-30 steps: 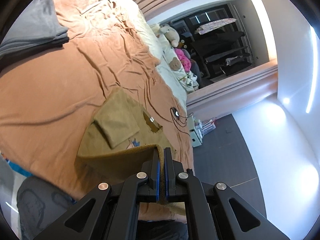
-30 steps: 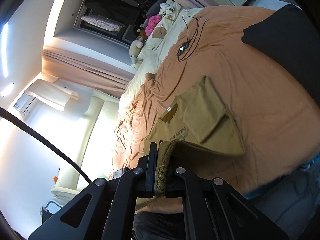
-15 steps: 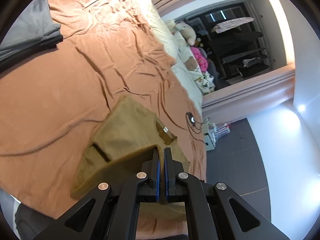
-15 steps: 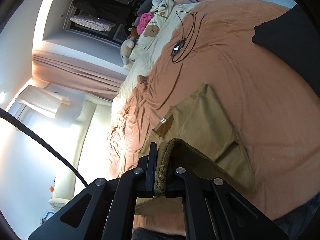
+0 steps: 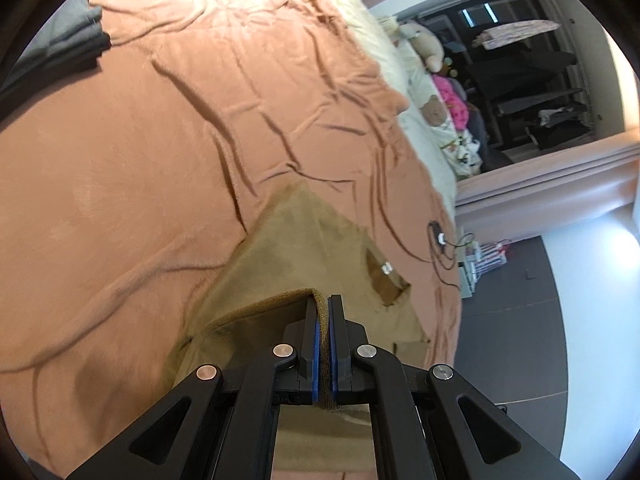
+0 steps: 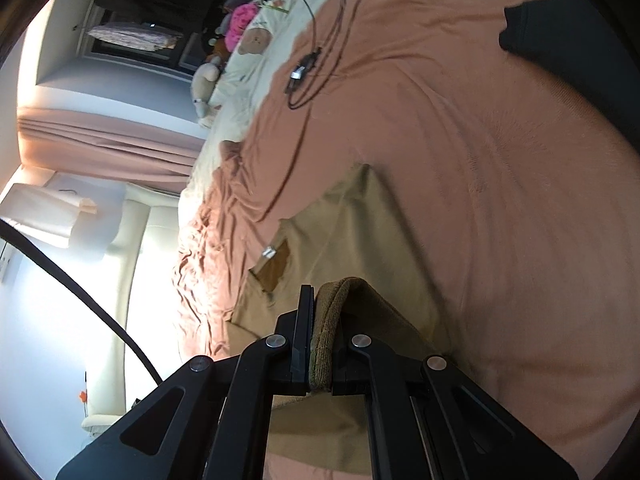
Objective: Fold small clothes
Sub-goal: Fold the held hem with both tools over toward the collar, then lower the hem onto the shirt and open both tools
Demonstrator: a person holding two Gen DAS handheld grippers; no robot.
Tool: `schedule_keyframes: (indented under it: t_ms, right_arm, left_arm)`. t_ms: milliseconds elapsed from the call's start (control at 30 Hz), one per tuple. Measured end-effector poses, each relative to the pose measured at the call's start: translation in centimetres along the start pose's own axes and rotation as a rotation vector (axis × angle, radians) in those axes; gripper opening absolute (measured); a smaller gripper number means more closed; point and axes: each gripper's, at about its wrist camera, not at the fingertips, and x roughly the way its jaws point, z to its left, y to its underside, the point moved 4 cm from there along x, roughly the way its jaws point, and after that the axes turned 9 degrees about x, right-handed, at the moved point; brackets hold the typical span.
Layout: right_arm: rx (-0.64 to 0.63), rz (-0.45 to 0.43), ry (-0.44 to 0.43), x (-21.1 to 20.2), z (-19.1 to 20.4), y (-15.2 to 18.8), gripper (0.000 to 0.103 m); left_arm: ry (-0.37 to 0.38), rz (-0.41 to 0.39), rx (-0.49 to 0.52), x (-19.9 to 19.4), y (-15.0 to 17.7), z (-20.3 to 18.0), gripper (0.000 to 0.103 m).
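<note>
A small olive-tan shirt (image 5: 304,232) lies on the orange bedspread (image 5: 120,160), its collar tag facing up. My left gripper (image 5: 323,312) is shut on the shirt's ribbed hem and holds it raised over the rest of the shirt. In the right wrist view the same shirt (image 6: 360,220) lies ahead, and my right gripper (image 6: 325,300) is shut on another part of the hem, a thick fold of it bunched between the jaws. The lower part of the shirt hangs folded over toward the collar.
A folded grey garment (image 5: 68,44) lies at the far left of the bed. A dark garment (image 6: 568,36) lies at the right edge. A black cable with a small device (image 6: 308,68) lies on the bedspread. Stuffed toys (image 5: 428,48) and cream bedding sit by the headboard.
Both grippers have carried the hem forward over the shirt toward the collar. The folded sleeve seen earlier is now covered, and the shirt fills more of both views.
</note>
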Motion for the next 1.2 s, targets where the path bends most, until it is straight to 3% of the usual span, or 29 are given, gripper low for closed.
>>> schedule_keyframes:
  t_ms: [433,633,700,800,833,867,900,933,967,1200]
  right_arm:
    - [0.055,0.069,0.090,4.4,-3.4,-3.0,0.001]
    - [0.063,0.087,0.075,4.7,-3.9,-3.6,0.001]
    - [0.058,0.097,0.073,4.2,-3.7,-3.5,0.002]
    - [0.031,0.093,0.085,3.7,-3.4,-3.5,0.005]
    - [0.012,0.081,0.098,3.1,-3.2,-3.4,0.010]
    - [-0.002,0.072,0.104,2.9,-3.0,-3.3,0.025]
    - [-0.015,0.062,0.107,2.5,-2.7,-3.1,0.036]
    - [-0.030,0.043,0.112,1.8,-2.5,-2.9,0.058]
    - [-0.045,0.025,0.118,1.3,-2.2,-2.8,0.064]
    - [-0.219,-0.001,0.239,-1.6,0.0,-0.4,0.064]
  left_arm:
    - [-0.123,0.085,-0.054,7.3,-0.9,4.3,0.003]
    - [-0.161,0.129,-0.046,9.6,-1.0,5.4,0.003]
    - [-0.164,0.141,-0.041,9.7,-1.0,5.6,0.008]
    - [-0.151,0.142,-0.004,9.1,-1.1,4.8,0.031]
    - [-0.148,0.139,0.013,8.9,-1.2,4.4,0.043]
    - [-0.154,0.136,0.037,8.6,-1.2,3.9,0.056]
    - [-0.171,0.132,0.062,8.3,-1.3,3.5,0.061]
    - [-0.188,0.126,0.090,7.9,-1.3,3.1,0.066]
    - [-0.204,0.122,0.123,7.4,-1.2,2.7,0.067]
    - [-0.314,0.175,0.335,5.8,0.4,1.1,0.067]
